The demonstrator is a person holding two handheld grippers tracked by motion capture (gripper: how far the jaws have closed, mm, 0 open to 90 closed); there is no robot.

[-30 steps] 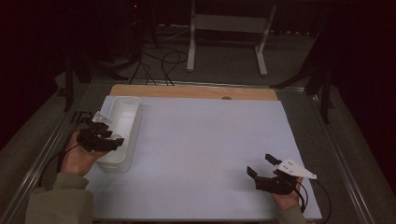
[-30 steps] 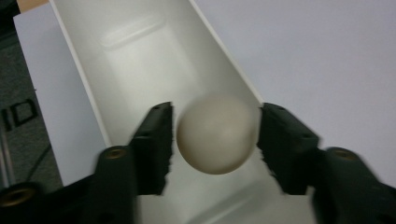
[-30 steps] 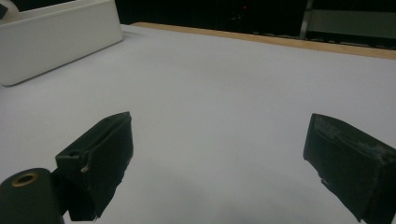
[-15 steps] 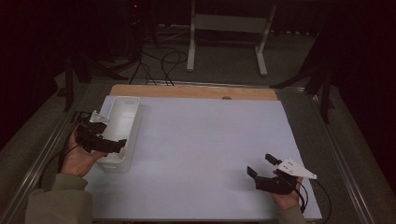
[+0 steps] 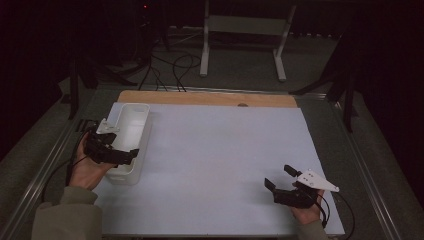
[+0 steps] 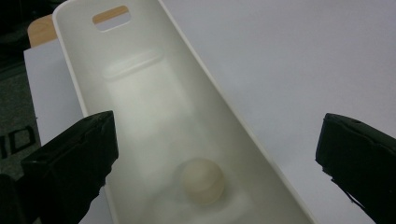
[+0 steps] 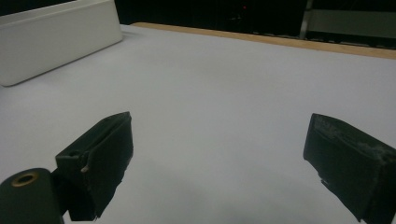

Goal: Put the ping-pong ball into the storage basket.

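Observation:
A long white bin [image 5: 131, 120] stands at the left of the white sheet. In the left gripper view a pale ball [image 6: 201, 179] lies on the floor of the bin [image 6: 224, 107], near its close end. My left gripper [image 5: 125, 147] hangs over that end; its jaws have just been opening and now stand wide, open [image 6: 215, 140], with the ball below them and touching neither pad. My right gripper [image 5: 277, 176] rests low near the sheet's front right corner, open [image 7: 217, 154], nothing between its fingers.
The white sheet [image 5: 215, 150] covers the table, with a wooden strip [image 5: 200, 97] along its far edge. Behind the table stand a metal frame [image 5: 240, 30] and loose cables [image 5: 170, 65] on the dark floor. Metal rails run along both sides.
The left gripper's jaws have spread apart over the bin's near end. Neither hand has shifted, and the right gripper looks the same.

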